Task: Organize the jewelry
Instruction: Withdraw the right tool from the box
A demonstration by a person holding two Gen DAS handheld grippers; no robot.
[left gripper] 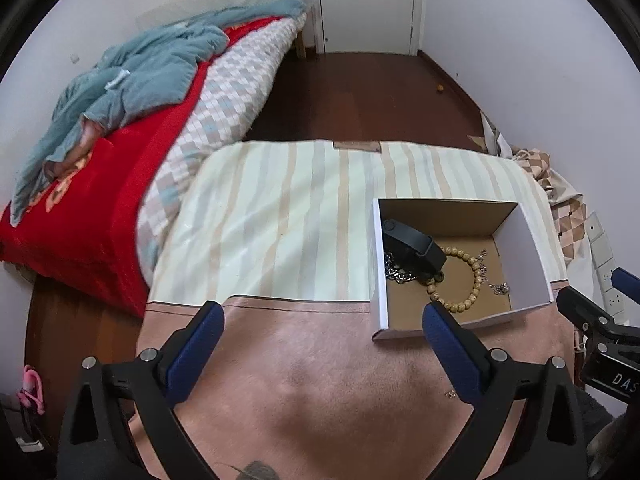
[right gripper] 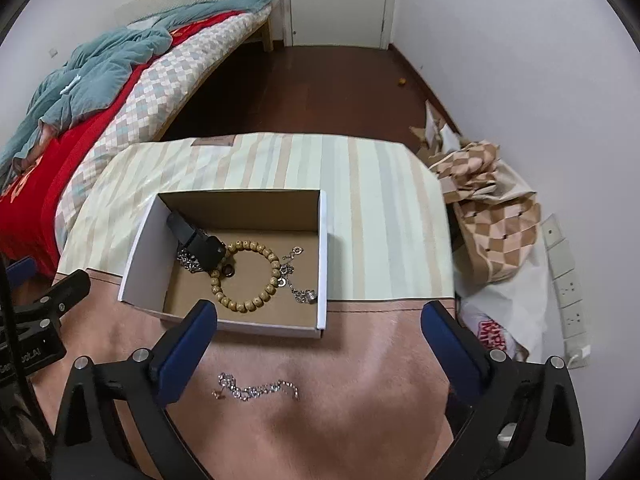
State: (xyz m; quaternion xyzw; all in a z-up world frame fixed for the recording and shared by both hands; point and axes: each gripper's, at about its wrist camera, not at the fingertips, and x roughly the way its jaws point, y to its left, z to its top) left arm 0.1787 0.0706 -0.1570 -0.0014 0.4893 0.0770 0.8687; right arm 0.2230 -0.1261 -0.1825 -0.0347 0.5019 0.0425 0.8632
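Mostly boxed (right gripper: 140, 240) already; one silver chain (right gripper: 258, 389) left on the counter (right gripper: 380, 380). Right tongs (right gripper: 320, 344) and left tongs (left gripper: 324, 344) wide open, empty. Next: lower, pinch chain.

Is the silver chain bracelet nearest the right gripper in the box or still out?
Out. The silver chain bracelet lies on the pink tablecloth, in front of the box, between the open right gripper's fingers.

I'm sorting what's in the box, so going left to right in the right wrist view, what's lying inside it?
Black watch band → wooden bead bracelet → thin silver chain. The other silver chain under the band overlaps it, so I left it out.
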